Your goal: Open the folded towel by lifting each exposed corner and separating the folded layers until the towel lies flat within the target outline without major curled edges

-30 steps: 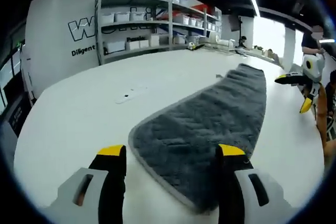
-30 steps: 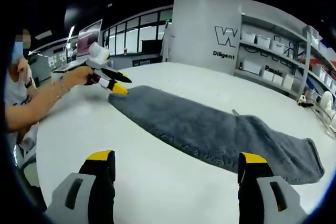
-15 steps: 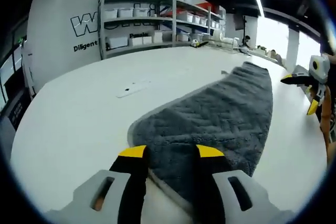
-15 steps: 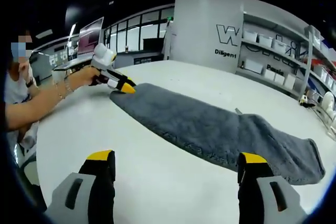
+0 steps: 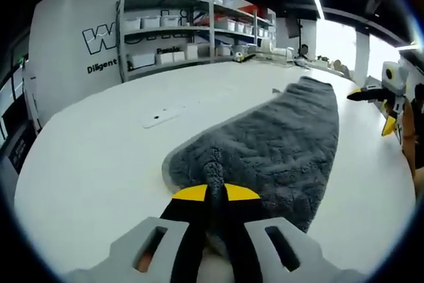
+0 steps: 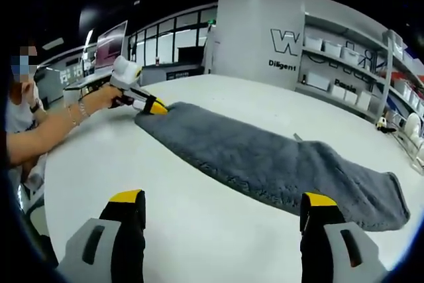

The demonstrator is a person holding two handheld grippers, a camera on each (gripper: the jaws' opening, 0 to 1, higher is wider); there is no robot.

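Towel (image 5: 278, 137) lies folded long on desk (image 5: 99, 150), grey, thick pile: soft, limp, light, I judge. My left gripper (image 5: 215, 193) pinches near corner, jaws closed on it. Right gripper (image 6: 222, 207) hovers, jaws wide. I'd grip edges, not middle.

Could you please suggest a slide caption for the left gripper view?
Left gripper pinches the near edge of a grey towel on the white table.
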